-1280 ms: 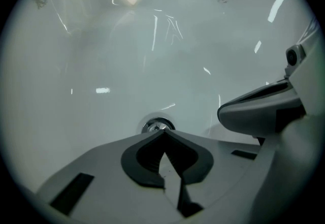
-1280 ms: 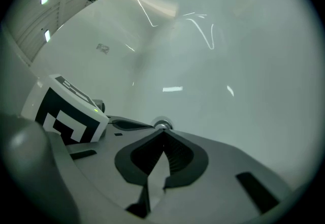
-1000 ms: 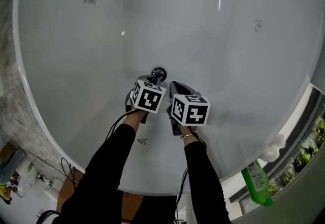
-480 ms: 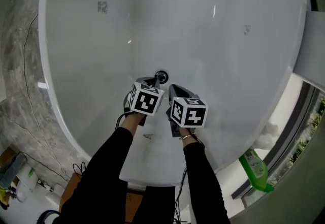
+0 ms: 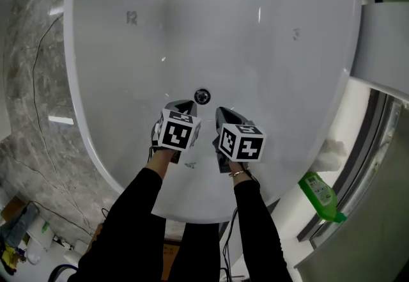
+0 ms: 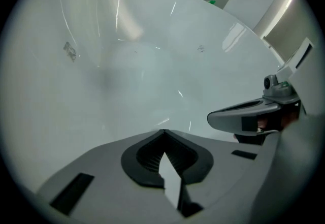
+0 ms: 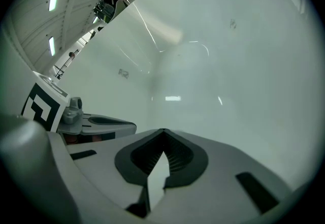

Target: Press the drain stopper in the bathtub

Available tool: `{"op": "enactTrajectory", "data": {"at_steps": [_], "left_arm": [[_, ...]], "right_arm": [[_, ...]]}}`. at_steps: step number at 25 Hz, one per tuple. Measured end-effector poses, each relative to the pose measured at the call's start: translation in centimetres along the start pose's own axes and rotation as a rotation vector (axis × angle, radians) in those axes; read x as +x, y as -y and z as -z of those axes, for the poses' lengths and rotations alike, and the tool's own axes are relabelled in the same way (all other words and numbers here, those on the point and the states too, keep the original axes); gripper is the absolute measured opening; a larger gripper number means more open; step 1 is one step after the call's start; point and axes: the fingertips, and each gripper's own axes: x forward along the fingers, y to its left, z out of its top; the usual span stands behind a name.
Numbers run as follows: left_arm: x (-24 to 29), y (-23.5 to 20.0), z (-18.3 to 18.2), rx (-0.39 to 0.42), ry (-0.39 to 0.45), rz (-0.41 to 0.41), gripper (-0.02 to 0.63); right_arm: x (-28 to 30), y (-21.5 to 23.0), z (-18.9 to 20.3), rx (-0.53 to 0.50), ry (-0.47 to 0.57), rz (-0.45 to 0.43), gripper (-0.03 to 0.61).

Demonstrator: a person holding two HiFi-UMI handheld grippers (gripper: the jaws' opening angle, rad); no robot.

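Note:
The round dark metal drain stopper [image 5: 202, 96] sits in the floor of the white bathtub [image 5: 268, 50]. In the head view my left gripper [image 5: 186, 107] is shut, its tip just short of the stopper on the near left, apart from it. My right gripper [image 5: 222, 112] is shut too, a little to the stopper's near right. Neither holds anything. The left gripper view shows its jaws [image 6: 163, 132] closed over bare tub wall, with the right gripper [image 6: 244, 116] beside them. The right gripper view shows closed jaws [image 7: 163, 131] and the left gripper [image 7: 104, 126]. The stopper is hidden in both gripper views.
Grey marble [image 5: 29, 89] with a thin cable [image 5: 36, 50] surrounds the tub on the left. A green bottle [image 5: 321, 196] stands outside the rim at the lower right, below a white ledge [image 5: 383, 44]. Small stickers [image 5: 131, 17] mark the tub floor.
The left gripper's tip was at the drain stopper a second ago and has drawn back toward me. The head view has pulled away, showing more of the tub rim.

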Motion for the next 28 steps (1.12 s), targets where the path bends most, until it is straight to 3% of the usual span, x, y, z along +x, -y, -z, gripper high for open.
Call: {"op": "enactTrajectory", "data": {"at_steps": [16,28], "left_arm": [[-5.0,0.7,-1.5,0.029,0.024,-0.001,0.004],[-5.4,1.1,-1.0,0.024,0.028,0.005,0.005]], "right_arm": [[-3.6,-1.3,-0.4,-0.028,0.025,0.028,0.002],[-3.7,-1.3,0.8,-0.022,0.017,0.031,0.002]]}}
